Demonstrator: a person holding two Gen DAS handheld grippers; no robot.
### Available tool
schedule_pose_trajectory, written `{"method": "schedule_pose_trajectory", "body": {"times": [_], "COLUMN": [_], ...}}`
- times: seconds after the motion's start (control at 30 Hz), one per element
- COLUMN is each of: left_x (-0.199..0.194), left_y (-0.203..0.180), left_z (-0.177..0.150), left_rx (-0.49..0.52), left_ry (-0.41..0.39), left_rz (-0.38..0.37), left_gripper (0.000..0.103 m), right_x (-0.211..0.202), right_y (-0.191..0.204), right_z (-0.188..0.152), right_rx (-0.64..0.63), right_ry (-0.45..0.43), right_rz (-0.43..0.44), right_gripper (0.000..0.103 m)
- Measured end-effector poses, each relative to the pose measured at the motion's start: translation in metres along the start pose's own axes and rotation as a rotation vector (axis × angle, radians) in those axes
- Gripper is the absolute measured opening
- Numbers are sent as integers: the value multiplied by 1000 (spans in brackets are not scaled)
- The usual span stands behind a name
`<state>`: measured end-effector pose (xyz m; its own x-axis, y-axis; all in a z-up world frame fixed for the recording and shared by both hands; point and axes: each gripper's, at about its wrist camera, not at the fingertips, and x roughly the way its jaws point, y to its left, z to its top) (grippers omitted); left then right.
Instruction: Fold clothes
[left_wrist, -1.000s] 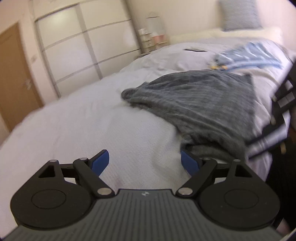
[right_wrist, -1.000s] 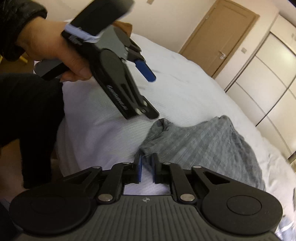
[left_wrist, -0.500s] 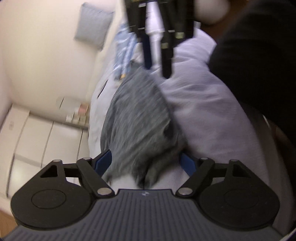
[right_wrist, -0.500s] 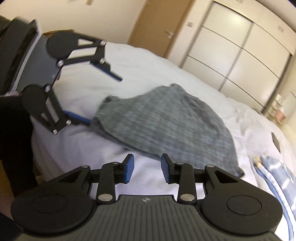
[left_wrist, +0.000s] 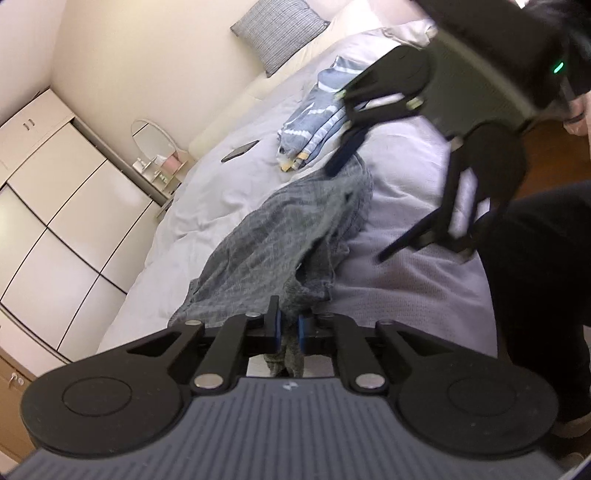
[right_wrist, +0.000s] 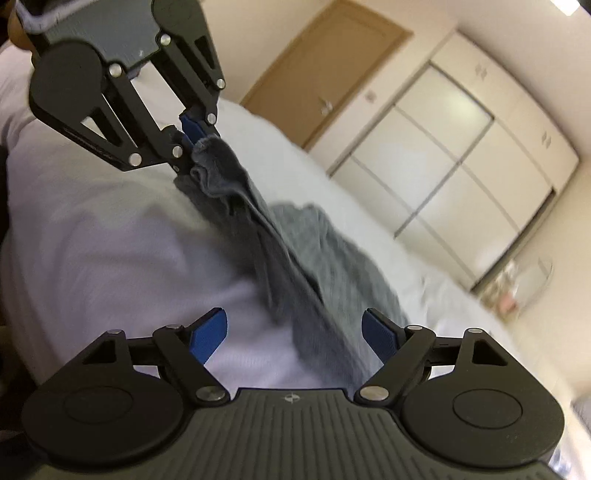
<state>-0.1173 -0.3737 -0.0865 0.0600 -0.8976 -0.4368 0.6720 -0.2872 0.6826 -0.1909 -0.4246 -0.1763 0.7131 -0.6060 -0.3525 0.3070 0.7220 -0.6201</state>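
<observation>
The left gripper (left_wrist: 287, 328) is pinching a bunched corner of the grey garment (left_wrist: 280, 236) between its blue pads (left_wrist: 275, 326), the jaws drawn together on the cloth near the bed's near edge; a tail of fabric is hanging down behind the pads. From that pinch the grey garment is stretching away across the pale bedsheet (left_wrist: 406, 280), lifted into a ridge near the grip and lying flat and spread farther out toward the wardrobe side. In the right wrist view the right gripper (right_wrist: 294, 334) is hovering with its fingers spread wide apart, its blue pads (right_wrist: 208, 334) standing on either side of the garment's lower edge without closing on it; motion blur is softening the cloth there. A broad stretch of bare sheet is lying open to the left of the garment in that view, running to the mattress edge. Beyond the grey garment, a folded blue-and-white striped garment (left_wrist: 317, 110) is resting nearer the head of the bed, well apart from the left gripper, with a dark phone (left_wrist: 240, 150) lying flat on the sheet beside it. A grey patterned pillow (left_wrist: 279, 31) is leaning at the headboard, and white wardrobe doors (left_wrist: 62, 206) are lining the far wall past the bed's far edge.
</observation>
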Motion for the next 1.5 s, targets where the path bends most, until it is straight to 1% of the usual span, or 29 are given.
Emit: {"method": "schedule_pose_trajectory", "body": {"times": [0.03,0.1,0.13,0.2,0.27,0.33,0.37,0.43,0.47,0.5,0.57,0.67,0.77,0.9,1.0,1.1,1.13,1.2,1.27,1.4,1.5], "left_x": [-1,-1,0,1,3,4,5,8,6,0,-12,-30,-49,-100,-139,-166,-170,-173,-168,-137,-95], "left_y": [1,4,5,7,10,12,12,14,16,19,26,35,45,46,32,13,8,4,17,69,117], "left_z": [0,0,0,-1,-1,-2,-3,-4,-5,-5,-6,-7,-8,-23,-35,-46,-49,-53,-55,-54,-59], "left_rx": [4,3,3,-3,-20,-40,-46,-53,-56,-60,-68,-81,-93,-133,-163,-210,-224,-255,-304,-411,-523], "left_ry": [-2,-5,-5,-8,-11,-16,-16,-13,-13,-14,-18,-22,-27,-9,35,87,101,118,105,57,58], "left_rz": [-3,-8,-6,-4,-2,0,2,4,11,24,50,89,127,123,75,9,-9,-34,-43,-37,-66], "left_gripper": [6,6,6,5,5,5,5,5,5,5,4,4,4,4,4,4,4,4,4,4,4], "right_x": [8,25,36,51,60,63,65,71,74,78,82,72,45,-6,-41,-69,-73,-79,-84,-66,-51], "right_y": [-1,-4,-8,-19,-34,-43,-47,-54,-56,-57,-62,-71,-72,-61,-42,-19,-15,-12,-11,-57,-92], "right_z": [3,5,1,-14,-34,-53,-61,-71,-74,-76,-77,-62,-37,-5,14,25,26,29,34,51,64], "right_rx": [-19,-64,-98,-137,-169,-215,-231,-256,-272,-285,-289,-245,-222,-202,-195,-197,-199,-204,-207,-122,-55], "right_ry": [-12,-18,4,71,132,163,178,194,199,207,217,202,162,97,87,125,138,163,186,162,146], "right_rz": [-3,-15,-35,-45,-58,-80,-89,-93,-90,-87,-81,-87,-92,-46,53,193,225,274,321,320,323], "right_gripper": [75,61,58,38,33,31,27,24,18,4,1,0,0,0,0,0,0,0,0,0,0]}}
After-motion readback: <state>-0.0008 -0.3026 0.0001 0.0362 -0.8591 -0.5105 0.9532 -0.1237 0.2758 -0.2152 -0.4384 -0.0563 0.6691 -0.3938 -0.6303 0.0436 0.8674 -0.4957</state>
